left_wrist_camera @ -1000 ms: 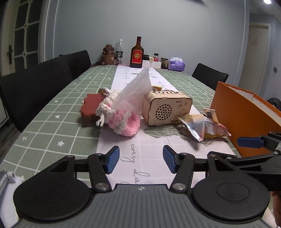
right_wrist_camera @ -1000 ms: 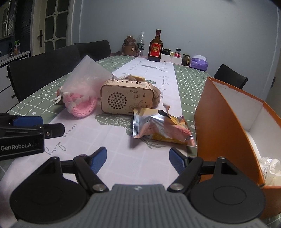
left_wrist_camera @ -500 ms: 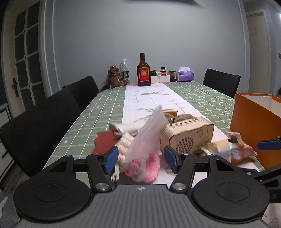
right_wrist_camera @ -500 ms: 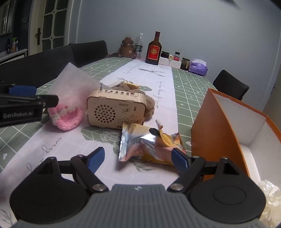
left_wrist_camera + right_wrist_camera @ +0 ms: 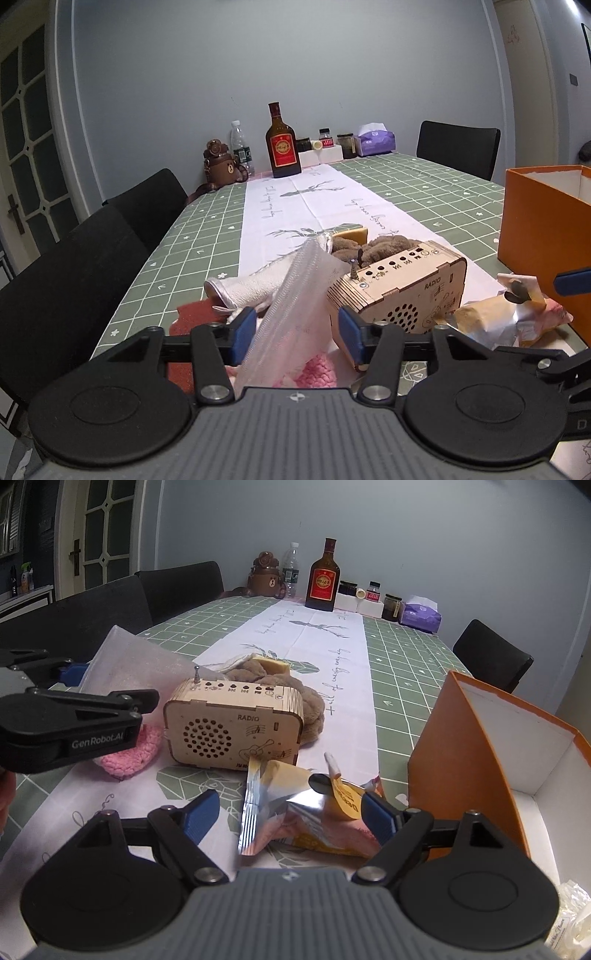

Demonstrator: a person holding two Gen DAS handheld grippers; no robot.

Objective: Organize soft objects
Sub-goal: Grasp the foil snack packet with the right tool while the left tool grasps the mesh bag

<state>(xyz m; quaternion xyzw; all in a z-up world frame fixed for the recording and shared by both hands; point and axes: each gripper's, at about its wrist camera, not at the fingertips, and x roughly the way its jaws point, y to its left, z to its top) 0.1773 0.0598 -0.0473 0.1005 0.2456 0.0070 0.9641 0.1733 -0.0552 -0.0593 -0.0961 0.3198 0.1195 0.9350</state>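
Observation:
My left gripper (image 5: 297, 334) is open, its jaws either side of a clear plastic bag (image 5: 295, 314) that stands over a pink knitted pouch (image 5: 317, 373). A white cloth (image 5: 255, 284) and a red sponge (image 5: 192, 314) lie just left of it. My right gripper (image 5: 290, 818) is open around a crumpled foil snack bag (image 5: 295, 812). A brown plush towel (image 5: 295, 698) lies behind the wooden radio (image 5: 236, 727). The left gripper also shows in the right wrist view (image 5: 110, 694), over the pink pouch (image 5: 129, 753).
An orange box (image 5: 480, 757) with a white inside stands at the right, also in the left wrist view (image 5: 543, 229). A brown bottle (image 5: 282, 147), water bottle, bear flask, jars and tissue pack (image 5: 375, 142) stand at the table's far end. Black chairs (image 5: 74, 269) line both sides.
My left gripper has moved forward and lower, and the plastic bag now stands between its jaws. My right gripper has moved forward around the foil snack bag.

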